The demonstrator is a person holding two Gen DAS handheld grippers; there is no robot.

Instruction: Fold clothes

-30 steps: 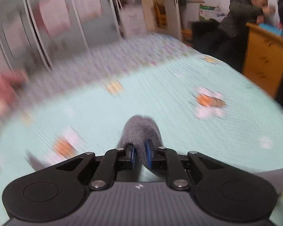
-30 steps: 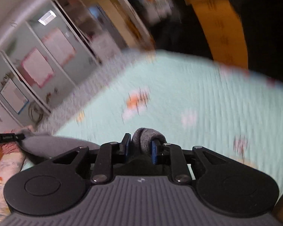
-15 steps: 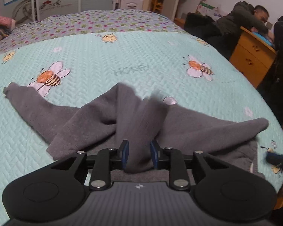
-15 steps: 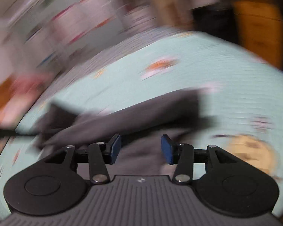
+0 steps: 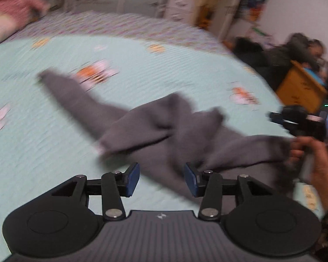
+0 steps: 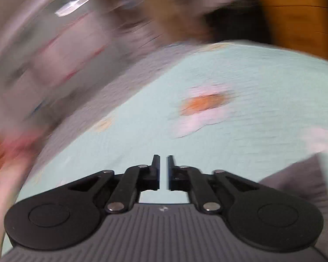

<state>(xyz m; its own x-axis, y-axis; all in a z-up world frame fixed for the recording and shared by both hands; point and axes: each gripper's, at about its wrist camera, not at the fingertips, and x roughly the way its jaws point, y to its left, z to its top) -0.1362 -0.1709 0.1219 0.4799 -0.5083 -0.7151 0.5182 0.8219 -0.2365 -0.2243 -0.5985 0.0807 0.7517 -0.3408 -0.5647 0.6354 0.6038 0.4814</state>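
Left wrist view: the grey garment (image 5: 164,128) lies crumpled mid-bed (image 5: 43,144). The left gripper (image 5: 161,180) is opening, cloth beneath its jaws, unpinched. The right gripper (image 6: 163,172), beside the garment, is closing on nothing. Risk: bunched layers would fold crooked unless flattened.

No writing, label, brand name or number can be read in either view; motion blur smears both. A small pale emblem sits on each tool's ribbed grey housing at six o'clock, too tiny to make out as letters.
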